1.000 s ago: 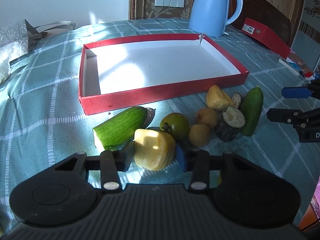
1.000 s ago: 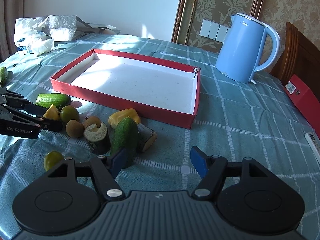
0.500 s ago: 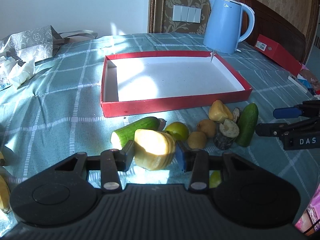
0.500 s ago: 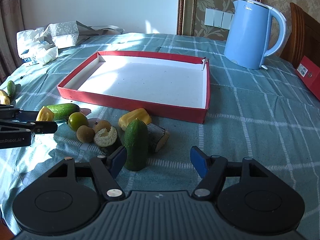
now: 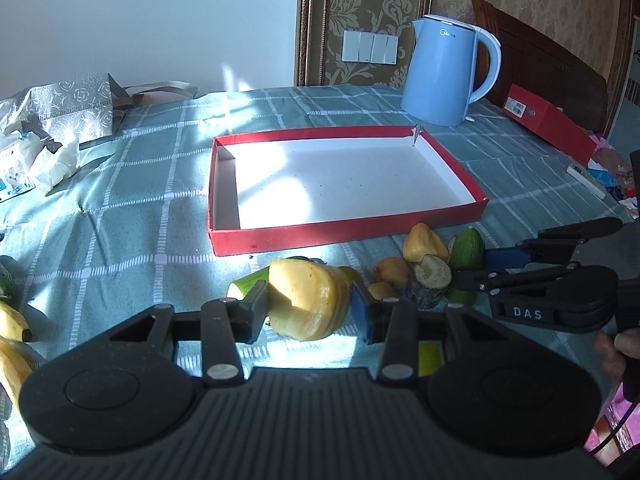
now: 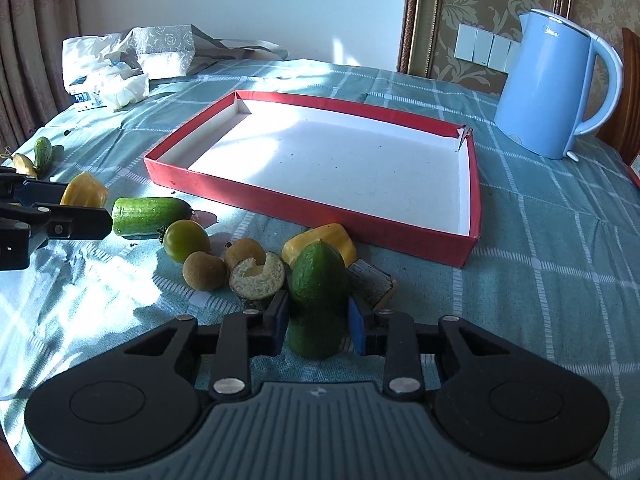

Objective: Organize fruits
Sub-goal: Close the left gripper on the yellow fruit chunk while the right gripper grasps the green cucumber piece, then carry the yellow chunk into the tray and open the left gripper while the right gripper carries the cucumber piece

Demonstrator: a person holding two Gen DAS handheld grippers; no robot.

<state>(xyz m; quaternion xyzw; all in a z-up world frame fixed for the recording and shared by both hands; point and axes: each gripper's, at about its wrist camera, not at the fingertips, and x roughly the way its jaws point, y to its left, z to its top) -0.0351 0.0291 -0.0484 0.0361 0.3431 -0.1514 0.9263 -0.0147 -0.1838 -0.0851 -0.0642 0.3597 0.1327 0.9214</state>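
My left gripper (image 5: 310, 312) is shut on a yellow fruit chunk (image 5: 306, 298) and holds it above the cloth; it also shows in the right wrist view (image 6: 84, 195). My right gripper (image 6: 318, 322) has its jaws around a green cucumber (image 6: 318, 298), close to its sides. The empty red tray (image 5: 348, 234) lies beyond. On the cloth lie a cut cucumber (image 6: 148, 215), a green tomato (image 6: 186, 240), two brown round fruits (image 6: 204, 270), a bitten round piece (image 6: 258, 274) and another yellow chunk (image 6: 334, 240).
A blue kettle (image 6: 554, 88) stands behind the tray at the right. Bags and tissues (image 6: 120, 68) lie at the far left. Bananas (image 5: 12, 344) and a small cucumber (image 6: 42, 152) lie at the left edge. A red box (image 5: 550, 122) is at the far right.
My left gripper has risen and pulled back with the yellow chunk. My right gripper has moved forward and its jaws have narrowed around the green cucumber.
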